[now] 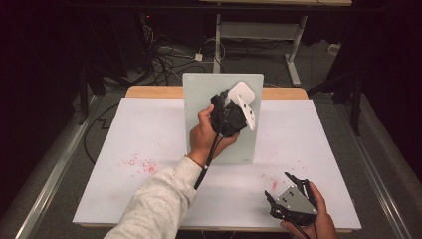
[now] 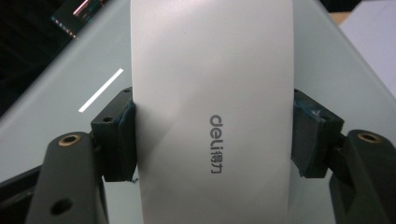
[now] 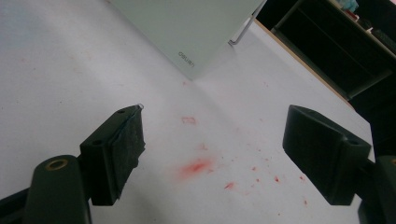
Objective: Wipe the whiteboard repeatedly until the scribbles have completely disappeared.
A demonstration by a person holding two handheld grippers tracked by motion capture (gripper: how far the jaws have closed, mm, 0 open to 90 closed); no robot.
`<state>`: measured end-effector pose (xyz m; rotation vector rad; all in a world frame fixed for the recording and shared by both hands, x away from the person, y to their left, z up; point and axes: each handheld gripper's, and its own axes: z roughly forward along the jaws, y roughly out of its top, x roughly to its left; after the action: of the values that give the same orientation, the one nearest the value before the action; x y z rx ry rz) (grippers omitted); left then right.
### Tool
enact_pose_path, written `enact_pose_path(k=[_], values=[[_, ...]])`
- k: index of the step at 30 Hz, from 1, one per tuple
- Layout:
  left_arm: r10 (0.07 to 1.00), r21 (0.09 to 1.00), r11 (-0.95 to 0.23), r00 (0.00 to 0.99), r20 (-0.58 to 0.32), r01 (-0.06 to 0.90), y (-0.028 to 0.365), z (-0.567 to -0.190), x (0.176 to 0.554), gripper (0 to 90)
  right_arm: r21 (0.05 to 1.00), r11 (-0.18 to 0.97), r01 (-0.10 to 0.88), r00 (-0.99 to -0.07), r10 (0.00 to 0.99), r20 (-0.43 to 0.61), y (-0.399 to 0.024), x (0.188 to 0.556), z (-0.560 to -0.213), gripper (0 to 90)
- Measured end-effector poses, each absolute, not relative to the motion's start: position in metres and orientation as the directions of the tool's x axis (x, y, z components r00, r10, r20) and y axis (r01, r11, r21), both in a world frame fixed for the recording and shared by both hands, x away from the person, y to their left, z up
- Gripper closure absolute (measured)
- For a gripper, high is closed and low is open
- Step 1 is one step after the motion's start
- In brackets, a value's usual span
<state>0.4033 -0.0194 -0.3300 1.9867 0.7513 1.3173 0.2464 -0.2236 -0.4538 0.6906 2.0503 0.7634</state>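
A table with a wooden far edge point(image 1: 149, 92) carries a white sheet point(image 1: 149, 134) that covers nearly all of its top. Red specks point(image 1: 139, 164) are scattered over the sheet's left part, and a brighter red smear point(image 3: 196, 166) with small flecks around it lies toward the near right. On the grey floor point(image 1: 64, 164) behind the table, black cables point(image 1: 164, 62) lie tangled. Beyond them stands a white desk frame point(image 1: 293, 50). The surroundings are dark.
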Motion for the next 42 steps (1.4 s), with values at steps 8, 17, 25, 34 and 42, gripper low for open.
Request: enact_pose_path(k=[8, 17, 25, 34, 42], values=[[0.668, 0.69, -0.719, 0.359, 0.652, 0.087, -0.043, -0.343, 0.399, 28.6, 0.715, 0.671, 0.194, -0.514, 0.69, -0.509, -0.223, 0.247, -0.454, 21.0], [0.622, 0.651, -0.754, 0.404, 0.67, 0.082, -0.06, -0.365, 0.389, 28.6, 0.72, 0.666, 0.197, -0.511, 0.696, -0.504, -0.224, 0.246, -0.454, 21.0], [0.675, 0.699, -0.709, 0.376, 0.635, 0.094, -0.044, -0.343, 0.398, 28.6, 0.719, 0.667, 0.198, -0.512, 0.695, -0.504, -0.224, 0.246, -0.454, 21.0], [0.666, 0.684, -0.722, 0.372, 0.647, 0.102, -0.052, -0.34, 0.399, 28.6, 0.715, 0.672, 0.192, -0.513, 0.69, -0.511, -0.223, 0.246, -0.454, 21.0], [0.594, 0.616, -0.783, 0.394, 0.701, 0.086, -0.059, -0.364, 0.389, 28.6, 0.719, 0.666, 0.197, -0.51, 0.696, -0.505, -0.223, 0.246, -0.453, 21.0]])
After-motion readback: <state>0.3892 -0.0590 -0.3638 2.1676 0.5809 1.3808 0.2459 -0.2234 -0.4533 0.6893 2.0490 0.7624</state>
